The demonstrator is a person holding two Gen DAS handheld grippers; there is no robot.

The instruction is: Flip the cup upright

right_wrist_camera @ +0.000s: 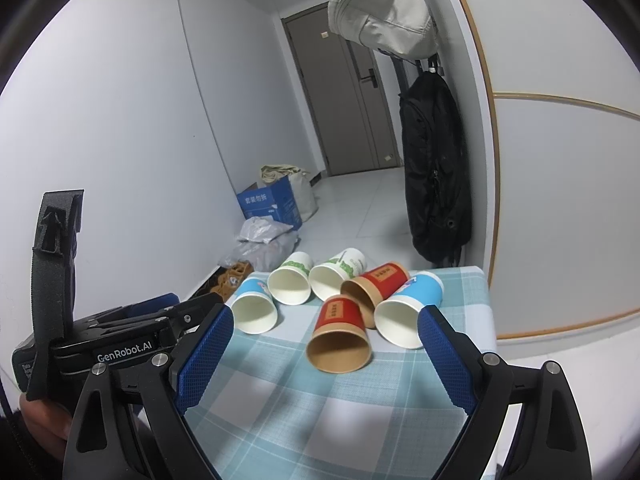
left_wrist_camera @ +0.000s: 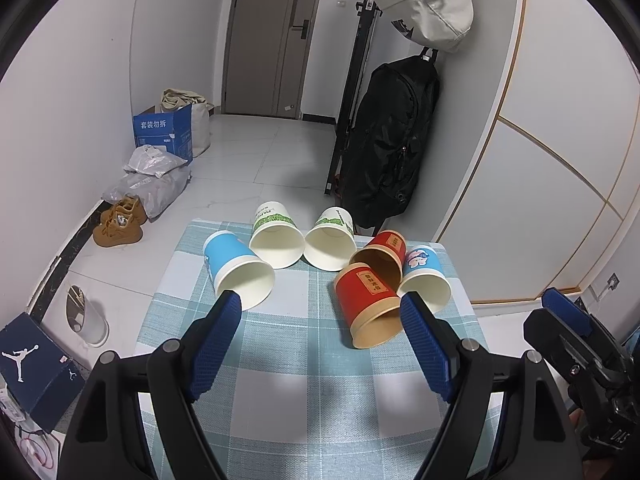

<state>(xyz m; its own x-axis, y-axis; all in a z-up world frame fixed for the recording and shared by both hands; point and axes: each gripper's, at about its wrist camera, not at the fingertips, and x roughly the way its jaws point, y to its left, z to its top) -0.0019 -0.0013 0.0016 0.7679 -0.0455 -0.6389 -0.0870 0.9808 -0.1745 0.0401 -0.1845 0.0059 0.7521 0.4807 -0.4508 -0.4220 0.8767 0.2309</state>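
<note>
Several paper cups lie on their sides on a blue checked tablecloth [left_wrist_camera: 312, 360], mouths toward me. At the left is a blue cup [left_wrist_camera: 236, 268] [right_wrist_camera: 254, 308]. Behind are two green-and-white cups [left_wrist_camera: 276, 236] [left_wrist_camera: 330, 240]. At the right are two red cups, the nearer one [left_wrist_camera: 368, 304] [right_wrist_camera: 340, 332] in front of the other [left_wrist_camera: 380, 252], and a blue cup with a pink picture [left_wrist_camera: 424, 276] [right_wrist_camera: 408, 308]. My left gripper [left_wrist_camera: 322, 308] is open and empty, short of the cups. My right gripper [right_wrist_camera: 324, 328] is open and empty, with the near red cup between its fingers' lines.
The table's far edge lies just behind the cups. A black backpack [left_wrist_camera: 384, 140] hangs by the wall at the right, a pale bag [left_wrist_camera: 424, 4] above it. On the floor at the left are a blue box [left_wrist_camera: 162, 134], plastic bags and brown shoes [left_wrist_camera: 120, 224].
</note>
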